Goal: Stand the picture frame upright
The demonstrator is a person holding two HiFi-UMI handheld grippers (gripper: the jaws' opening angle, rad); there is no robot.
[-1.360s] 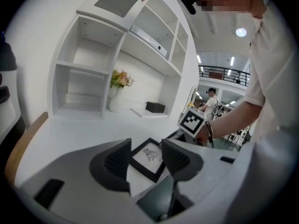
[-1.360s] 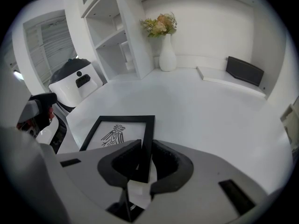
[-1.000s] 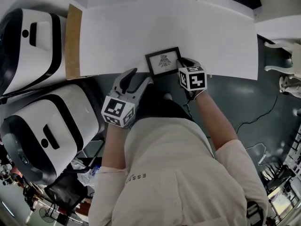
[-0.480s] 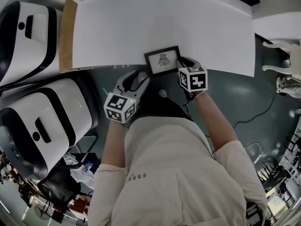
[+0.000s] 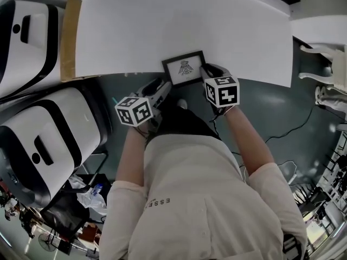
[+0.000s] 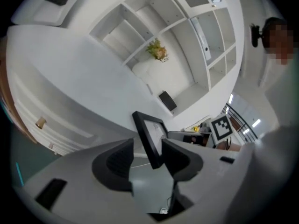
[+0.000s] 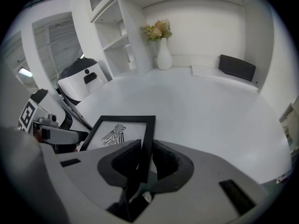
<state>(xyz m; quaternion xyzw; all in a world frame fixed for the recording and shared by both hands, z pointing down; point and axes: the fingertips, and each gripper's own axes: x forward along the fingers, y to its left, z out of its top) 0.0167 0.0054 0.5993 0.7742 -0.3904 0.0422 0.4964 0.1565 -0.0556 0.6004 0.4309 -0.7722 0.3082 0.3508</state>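
Observation:
The black picture frame (image 5: 184, 68) with a bird drawing sits at the near edge of the white table (image 5: 162, 26). My right gripper (image 5: 206, 71) is shut on its right-hand bar, and in the right gripper view the pads of that gripper (image 7: 145, 160) press both sides of the frame (image 7: 117, 134). My left gripper (image 5: 159, 87) hangs just off the table edge by the frame's lower-left corner. In the left gripper view that gripper (image 6: 147, 149) stands open, and the frame (image 6: 148, 133) shows edge-on in the gap, close to the right finger.
Two large white-and-black machines (image 5: 49, 140) (image 5: 27, 42) stand at the left. A brown board (image 5: 68, 37) edges the table there. Cables (image 5: 293, 129) lie on the dark floor at the right. A vase (image 7: 163, 55) and a black box (image 7: 237, 67) sit at the table's far end.
My left gripper has dropped and rolled, and its fingers have come closer to the frame's lower-left corner. The right gripper has kept its hold on the frame.

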